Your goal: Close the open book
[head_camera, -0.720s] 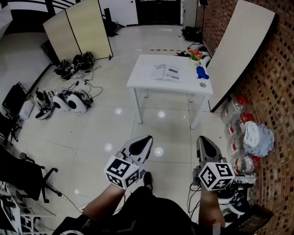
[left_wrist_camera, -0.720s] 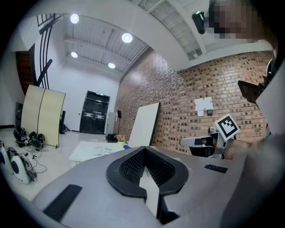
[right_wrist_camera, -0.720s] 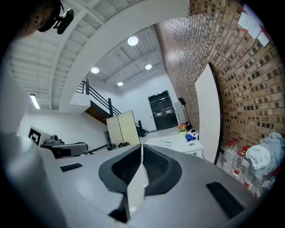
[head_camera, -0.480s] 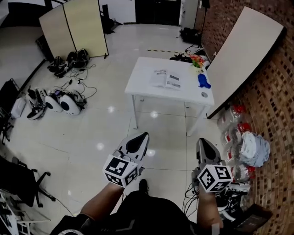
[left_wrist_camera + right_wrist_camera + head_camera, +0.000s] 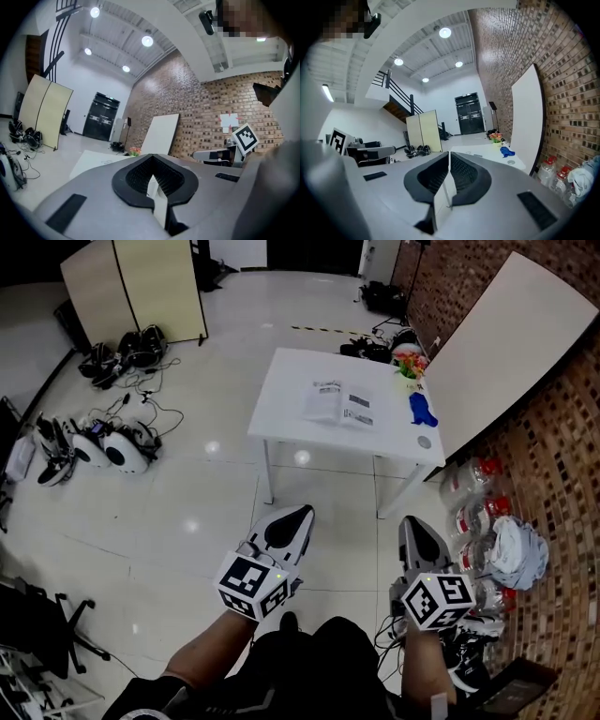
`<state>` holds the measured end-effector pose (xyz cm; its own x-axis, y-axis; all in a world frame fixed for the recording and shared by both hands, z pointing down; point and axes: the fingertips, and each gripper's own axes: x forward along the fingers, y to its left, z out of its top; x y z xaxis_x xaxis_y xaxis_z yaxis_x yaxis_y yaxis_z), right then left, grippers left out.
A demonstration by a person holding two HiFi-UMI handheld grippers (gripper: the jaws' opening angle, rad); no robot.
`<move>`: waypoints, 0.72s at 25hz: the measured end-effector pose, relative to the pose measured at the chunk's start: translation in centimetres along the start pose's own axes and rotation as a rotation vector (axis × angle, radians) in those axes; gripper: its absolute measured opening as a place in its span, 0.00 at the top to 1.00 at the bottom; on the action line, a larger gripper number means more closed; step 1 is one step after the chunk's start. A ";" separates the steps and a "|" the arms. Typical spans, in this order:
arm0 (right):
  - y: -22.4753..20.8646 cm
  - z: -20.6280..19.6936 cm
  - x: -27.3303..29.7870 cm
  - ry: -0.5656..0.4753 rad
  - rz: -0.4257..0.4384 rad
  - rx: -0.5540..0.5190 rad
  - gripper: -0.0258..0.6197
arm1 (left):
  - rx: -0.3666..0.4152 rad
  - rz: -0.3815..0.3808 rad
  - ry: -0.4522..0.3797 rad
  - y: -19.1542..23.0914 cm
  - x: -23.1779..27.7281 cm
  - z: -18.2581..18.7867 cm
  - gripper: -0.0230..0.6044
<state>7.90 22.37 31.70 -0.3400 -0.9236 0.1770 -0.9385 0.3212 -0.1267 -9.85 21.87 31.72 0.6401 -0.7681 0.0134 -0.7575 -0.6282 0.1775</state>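
An open book (image 5: 338, 402) lies flat on a white table (image 5: 281, 404) well ahead of me across the floor. My left gripper (image 5: 302, 513) is held low over the floor, far short of the table, its jaws together with nothing between them. My right gripper (image 5: 410, 522) is beside it, also shut and empty. In the left gripper view the left gripper (image 5: 153, 176) points level toward the table (image 5: 89, 161). In the right gripper view the right gripper (image 5: 449, 154) faces the table (image 5: 487, 151) too.
A blue object (image 5: 421, 410), a small round lid (image 5: 424, 442) and flowers (image 5: 410, 361) sit on the table's right side. A large white board (image 5: 497, 343) leans on the brick wall. Water bottles (image 5: 473, 512) and a bundle (image 5: 518, 545) lie at the right. Folding screens (image 5: 131, 287) and gear (image 5: 89, 442) stand left.
The view has shifted forward: the table and book appear slightly nearer and lower in the head view. Both grippers stay shut and in about the same place relative to me.
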 end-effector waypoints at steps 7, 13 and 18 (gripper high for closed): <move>-3.3 1.2 6.7 0.008 0.002 0.010 0.95 | -0.013 0.024 0.040 4.5 5.5 0.1 0.97; -7.2 3.4 13.8 -0.025 0.038 0.011 0.95 | 0.040 0.025 0.092 7.4 12.4 0.5 0.97; -12.6 4.1 19.7 -0.001 0.033 -0.026 0.95 | 0.019 0.069 0.118 9.7 18.4 0.8 0.97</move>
<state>13.27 -0.71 32.75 -0.3709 -0.9125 0.1726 -0.9280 0.3570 -0.1071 -5.49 1.52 32.95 0.5966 -0.7900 0.1411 -0.8016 -0.5779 0.1536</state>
